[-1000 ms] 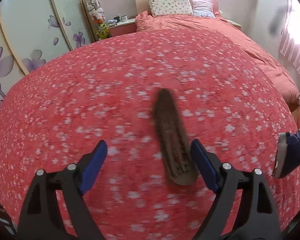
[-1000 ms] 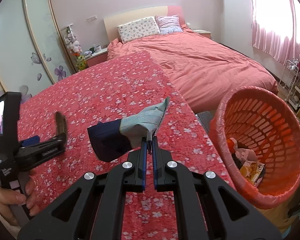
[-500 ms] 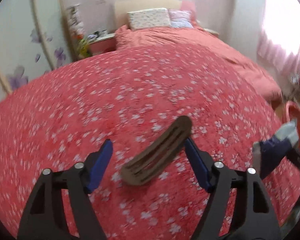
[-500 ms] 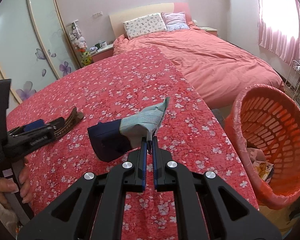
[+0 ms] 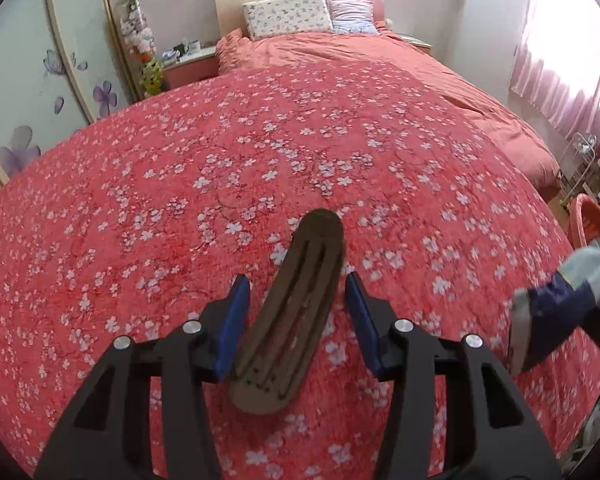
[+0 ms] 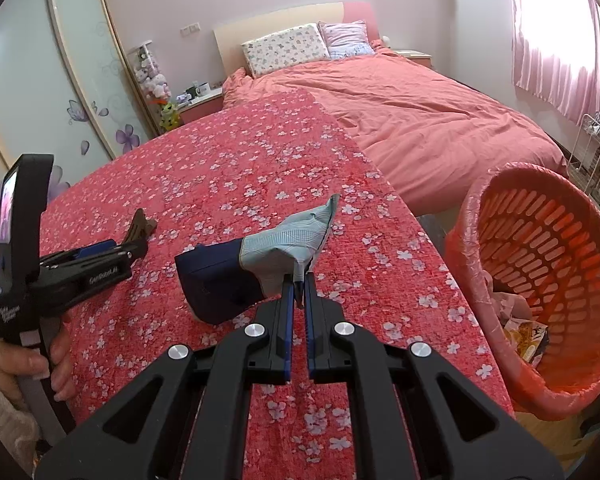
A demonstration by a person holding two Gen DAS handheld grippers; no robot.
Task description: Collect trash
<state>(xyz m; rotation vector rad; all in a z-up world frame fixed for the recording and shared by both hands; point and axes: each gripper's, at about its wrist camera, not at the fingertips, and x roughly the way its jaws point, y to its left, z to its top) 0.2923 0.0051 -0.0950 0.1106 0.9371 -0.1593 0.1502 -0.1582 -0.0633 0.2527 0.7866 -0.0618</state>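
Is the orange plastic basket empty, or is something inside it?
Not empty: the orange slotted plastic basket holds crumpled wrappers at its bottom.

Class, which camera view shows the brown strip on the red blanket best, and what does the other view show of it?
The left wrist view: the brown strip lies whole and close between the left tongs, grooves visible. The right wrist view shows only its far tip beyond those tongs.
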